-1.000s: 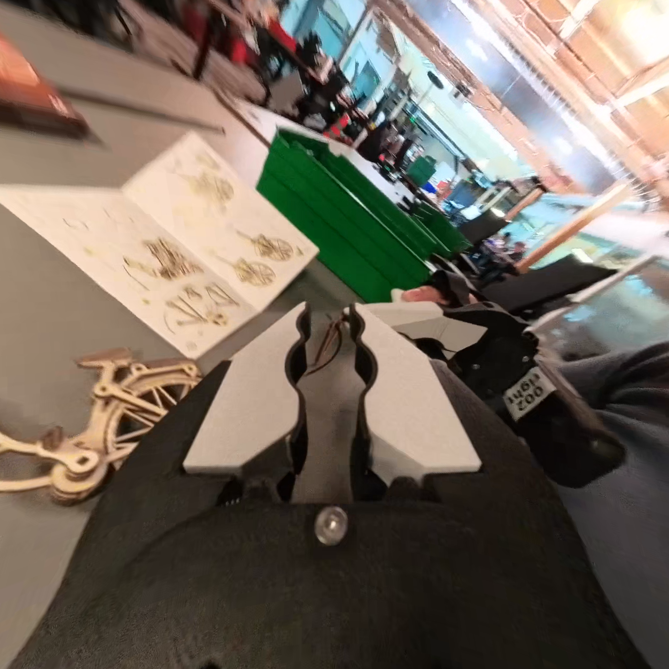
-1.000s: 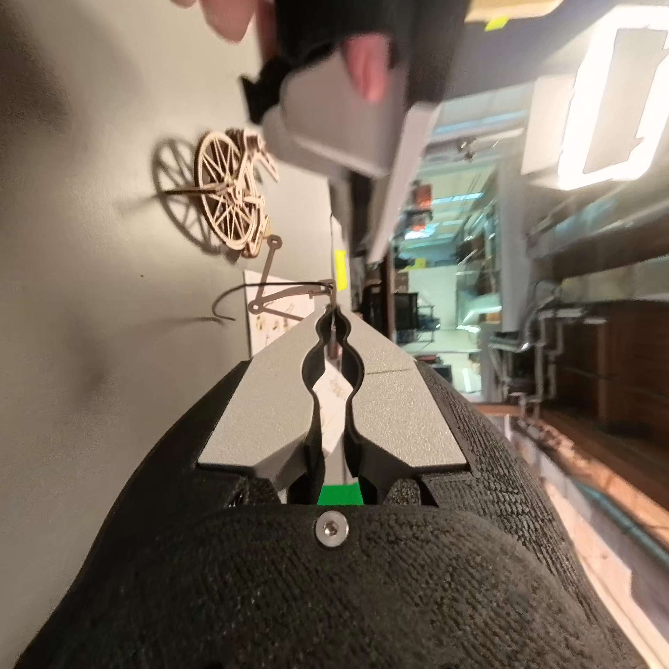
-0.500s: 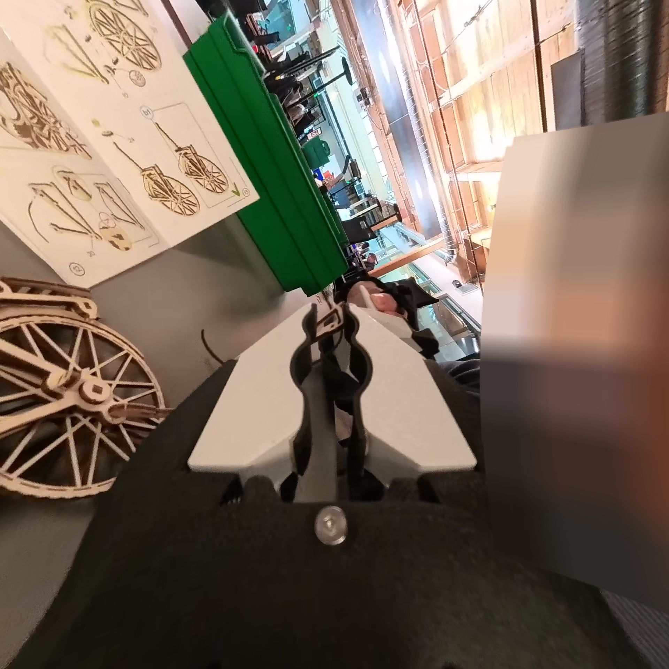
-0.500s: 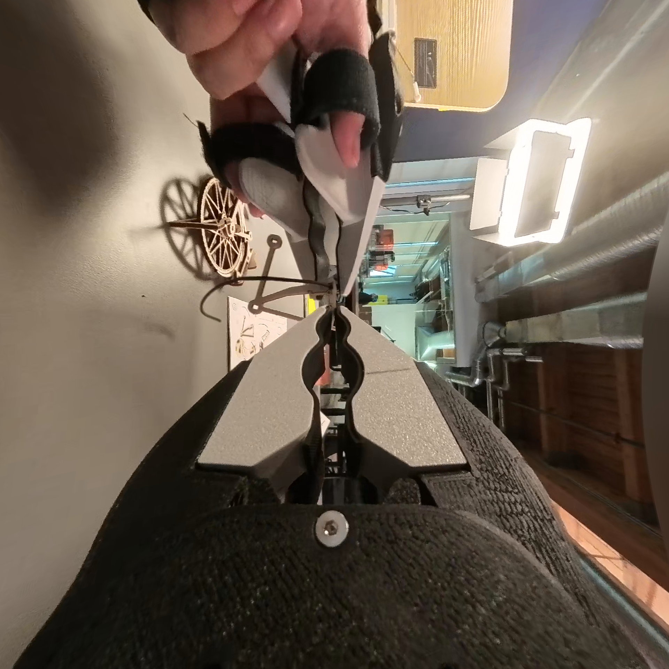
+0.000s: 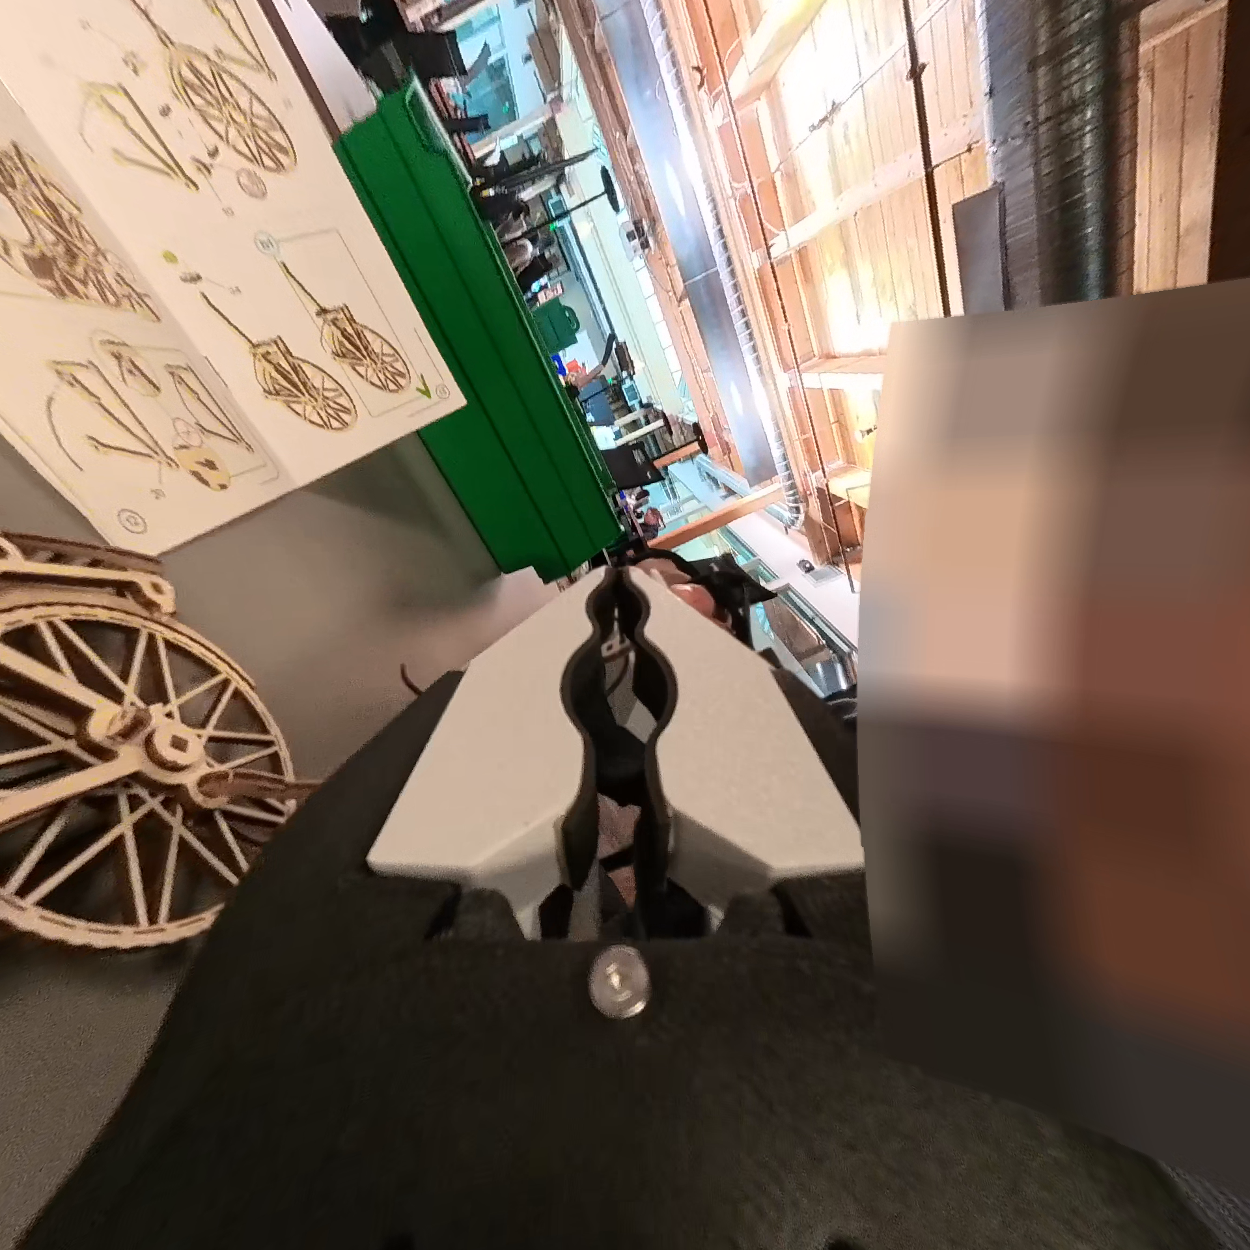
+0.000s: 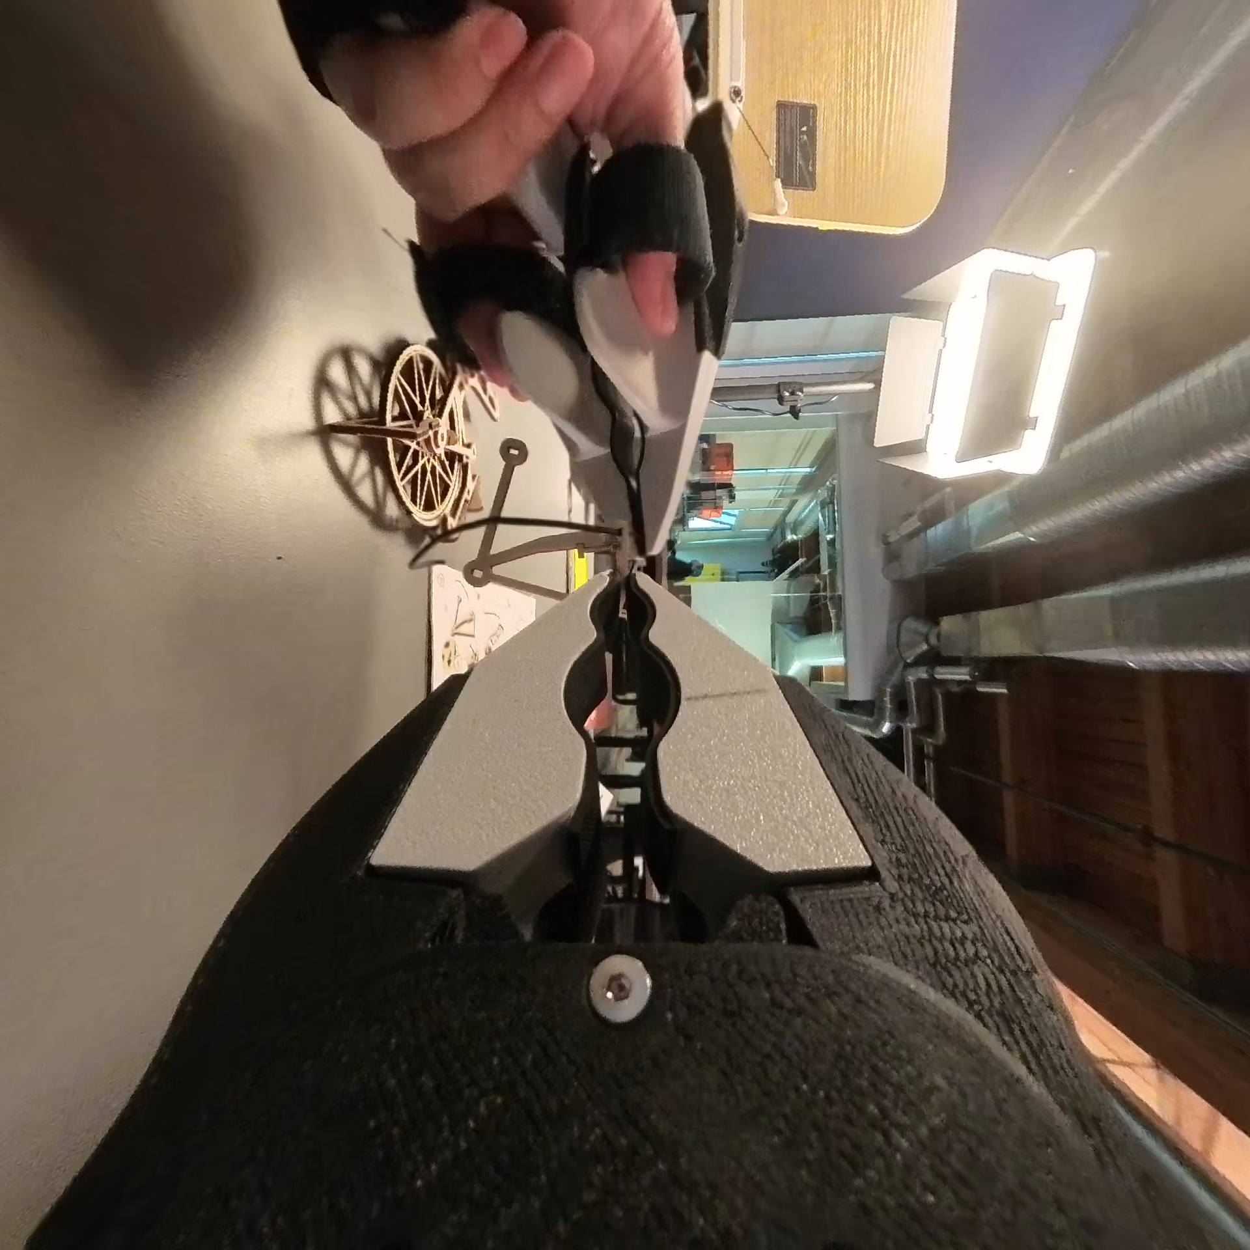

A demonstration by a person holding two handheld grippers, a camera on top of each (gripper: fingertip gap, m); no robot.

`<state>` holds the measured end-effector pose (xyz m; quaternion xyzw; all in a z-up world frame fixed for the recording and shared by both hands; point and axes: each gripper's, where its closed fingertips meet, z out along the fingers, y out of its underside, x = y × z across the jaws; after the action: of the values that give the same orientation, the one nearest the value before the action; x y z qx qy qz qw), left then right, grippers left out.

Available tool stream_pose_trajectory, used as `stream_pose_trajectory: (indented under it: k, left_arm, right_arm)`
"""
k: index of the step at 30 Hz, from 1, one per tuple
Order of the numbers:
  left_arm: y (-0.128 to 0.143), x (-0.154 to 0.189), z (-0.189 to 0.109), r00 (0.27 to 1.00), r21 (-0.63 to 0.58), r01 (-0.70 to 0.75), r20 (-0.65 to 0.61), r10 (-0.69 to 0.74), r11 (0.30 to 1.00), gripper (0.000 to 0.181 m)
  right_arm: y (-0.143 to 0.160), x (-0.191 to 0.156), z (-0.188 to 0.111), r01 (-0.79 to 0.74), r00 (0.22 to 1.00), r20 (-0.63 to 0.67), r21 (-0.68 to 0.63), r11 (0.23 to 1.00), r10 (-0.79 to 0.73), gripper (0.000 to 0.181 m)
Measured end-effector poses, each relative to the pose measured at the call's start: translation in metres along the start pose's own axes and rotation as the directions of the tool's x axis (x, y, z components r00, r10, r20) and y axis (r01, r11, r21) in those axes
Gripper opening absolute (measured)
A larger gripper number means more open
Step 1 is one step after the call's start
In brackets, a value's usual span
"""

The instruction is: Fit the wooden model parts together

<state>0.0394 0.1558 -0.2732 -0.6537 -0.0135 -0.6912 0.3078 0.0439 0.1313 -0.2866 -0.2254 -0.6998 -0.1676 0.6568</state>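
2 grippers, left (image 6: 632, 534) and right (image 6: 626, 582), pinch frame part (image 6: 534, 544) (tip-to-tip); wheel (image 6: 426, 433), booklet (image 5: 203, 270) beside.

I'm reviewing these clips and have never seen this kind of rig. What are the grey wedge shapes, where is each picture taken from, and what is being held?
There is no robot here. A person holds a two-finger gripper in each hand, and each gripper carries a camera looking along its grey fingers.

In the left wrist view, the left gripper is shut. Beside it on the grey table lie a wooden spoked wheel assembly, an instruction sheet and a green bin.

In the right wrist view, the right gripper is shut on a thin wooden frame piece. The left gripper, in the person's hand, meets it tip to tip at that piece.
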Motion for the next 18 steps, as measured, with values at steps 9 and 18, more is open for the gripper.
stream_pose_trajectory:
  k: [9,18]
  left_arm:
    - [-0.027,-0.003,-0.016,0.998,0.159,-0.042,0.042,0.036,0.986,0.000]
    - [-0.022,-0.007,-0.009,0.940,0.102,-0.295,0.211,0.269,0.950,0.054]
  right_arm:
    - [-0.005,0.000,-0.002,0.003,1.000,0.006,0.023,1.000,-0.003,0.000]
    - [0.007,-0.015,0.003,-0.148,0.976,0.159,-0.027,0.989,0.151,0.000]
